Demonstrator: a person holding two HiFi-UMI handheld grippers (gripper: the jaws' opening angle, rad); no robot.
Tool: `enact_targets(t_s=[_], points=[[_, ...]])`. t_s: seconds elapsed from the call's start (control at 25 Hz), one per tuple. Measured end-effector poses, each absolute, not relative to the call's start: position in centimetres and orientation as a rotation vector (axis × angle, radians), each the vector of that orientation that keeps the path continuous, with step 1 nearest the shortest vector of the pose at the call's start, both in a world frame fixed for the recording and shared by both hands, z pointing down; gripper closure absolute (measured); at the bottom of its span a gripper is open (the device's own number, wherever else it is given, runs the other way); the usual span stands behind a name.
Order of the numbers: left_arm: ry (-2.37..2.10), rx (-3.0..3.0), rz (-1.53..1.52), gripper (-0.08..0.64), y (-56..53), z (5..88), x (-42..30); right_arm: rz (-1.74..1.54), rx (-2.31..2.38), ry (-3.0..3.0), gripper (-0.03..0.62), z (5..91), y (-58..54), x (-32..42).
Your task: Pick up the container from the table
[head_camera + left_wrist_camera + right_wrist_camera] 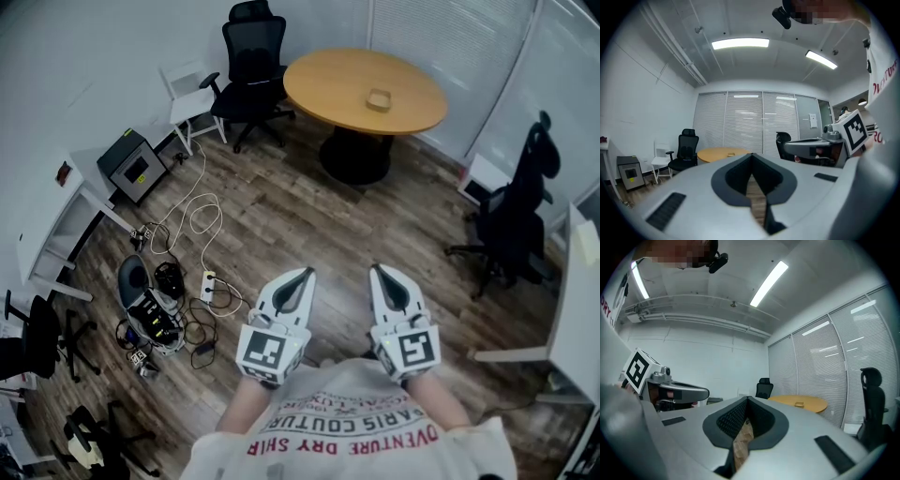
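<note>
A small tan container (379, 99) sits on the round wooden table (323, 84) at the far side of the room. In the left gripper view the container (731, 153) is a tiny shape on the distant table (715, 154); the right gripper view shows the container (799, 404) on the table (813, 402) too. My left gripper (305, 273) and right gripper (378, 270) are held side by side close to my body, over the wooden floor, far from the table. Both are shut with nothing between the jaws, as the left gripper (751, 154) and right gripper (746, 398) show in their own views.
A black office chair (251, 66) and a white chair (192, 94) stand left of the table, and another black chair (516, 211) stands at the right. Cables, a power strip (208, 281) and gear litter the floor at left. White desks (52, 230) line both sides.
</note>
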State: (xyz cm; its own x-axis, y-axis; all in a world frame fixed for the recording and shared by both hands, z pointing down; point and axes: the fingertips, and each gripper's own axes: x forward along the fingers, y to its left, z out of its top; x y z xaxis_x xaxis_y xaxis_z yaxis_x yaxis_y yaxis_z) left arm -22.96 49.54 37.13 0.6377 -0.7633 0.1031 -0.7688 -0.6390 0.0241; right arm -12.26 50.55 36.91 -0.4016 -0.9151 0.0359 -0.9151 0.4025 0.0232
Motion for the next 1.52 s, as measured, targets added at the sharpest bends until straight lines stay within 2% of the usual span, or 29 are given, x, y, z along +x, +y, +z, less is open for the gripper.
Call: enact_targets(t_s=[0.36, 0.64, 1.16, 1.52], points=[[-1.285, 2.73, 0.133, 0.56, 46.8, 38.4, -21.5, 0.053, 1.646, -2.595, 0.595, 37.7, 48.1, -11.4], [-1.333, 2.686, 0.144, 0.56, 40.0, 38.9, -19.6, 0.037, 1.584, -2.659, 0.595, 37.6, 41.4, -9.8], [-1.302, 2.735, 0.141, 0.56, 20.8, 36.8, -7.1, -0.02, 1.595, -2.618, 0.595, 36.1, 22.3, 3.1], [-1.251, 2.727, 0.19, 0.56, 11.7, 37.9, -3.0, -0.031, 1.555, -2.58, 0.595, 37.4, 13.8, 6.8]])
